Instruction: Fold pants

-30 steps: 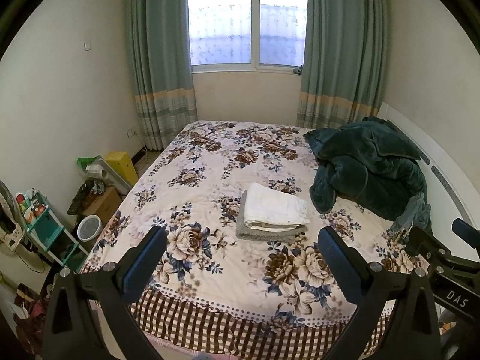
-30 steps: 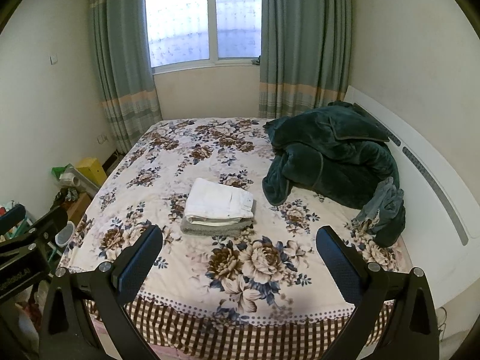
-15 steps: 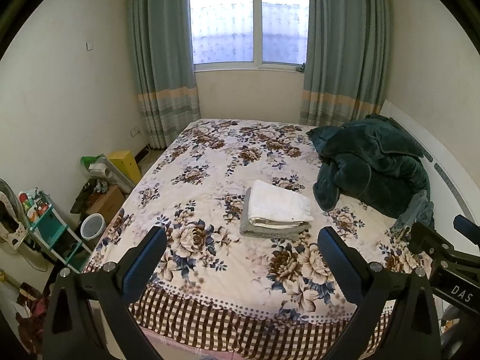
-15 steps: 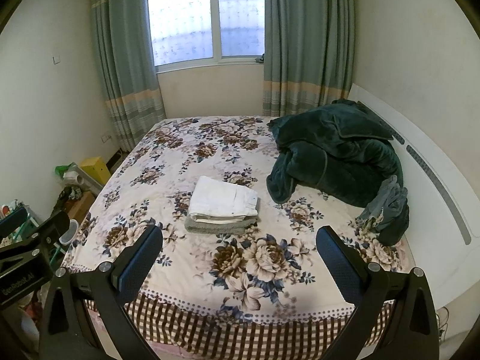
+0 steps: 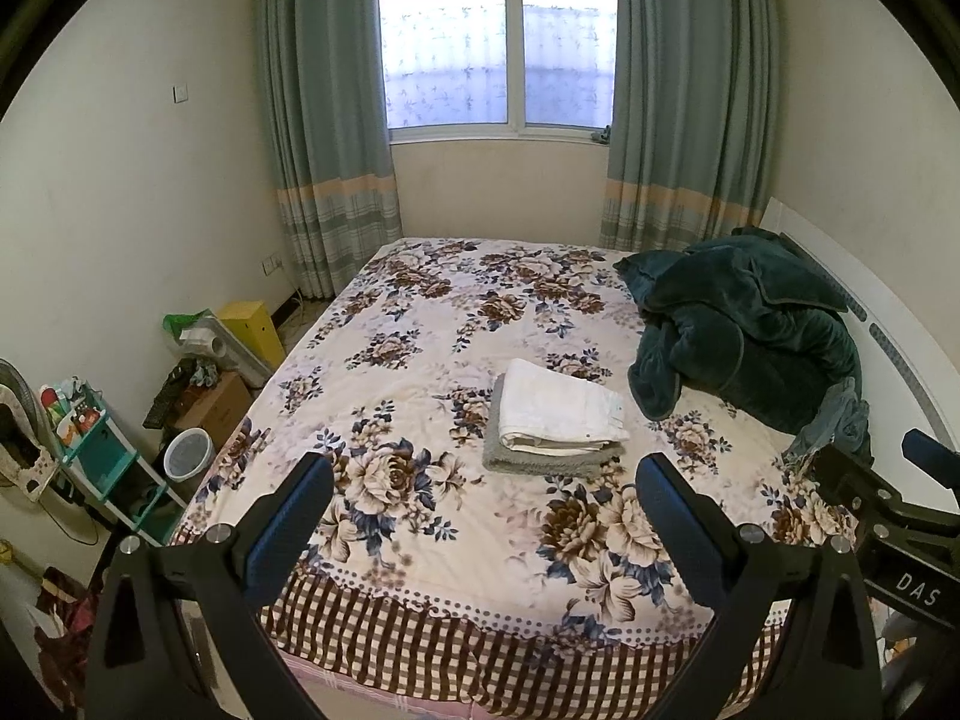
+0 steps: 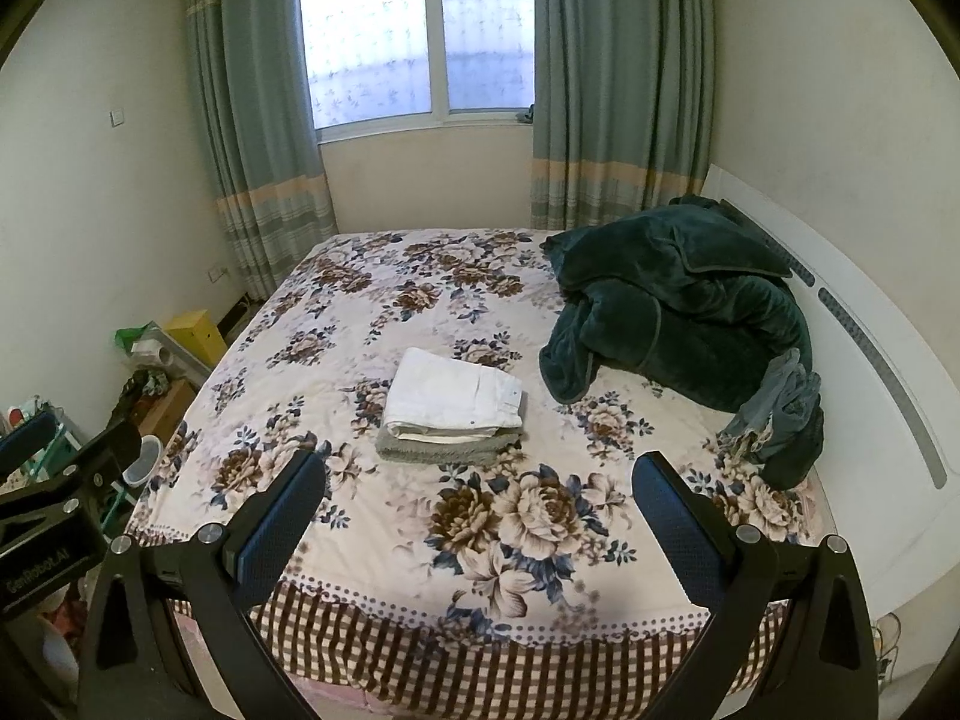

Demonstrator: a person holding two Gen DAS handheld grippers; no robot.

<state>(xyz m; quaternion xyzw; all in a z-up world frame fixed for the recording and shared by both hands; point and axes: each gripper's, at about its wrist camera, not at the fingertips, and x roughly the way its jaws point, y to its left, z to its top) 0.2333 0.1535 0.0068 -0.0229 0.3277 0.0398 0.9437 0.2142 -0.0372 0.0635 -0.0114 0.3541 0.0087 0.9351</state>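
Left wrist view, white pants [image 5: 561,408] folded neatly atop grey garment [image 5: 540,461], both grippers' jaws spread wide.

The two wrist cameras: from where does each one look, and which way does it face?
Left wrist: sits behind the open left gripper, faces the bed and window; the right gripper shows at right.
Right wrist: behind the open right gripper, same direction; the left gripper shows at left.
Both share the folded white pants on a grey garment.
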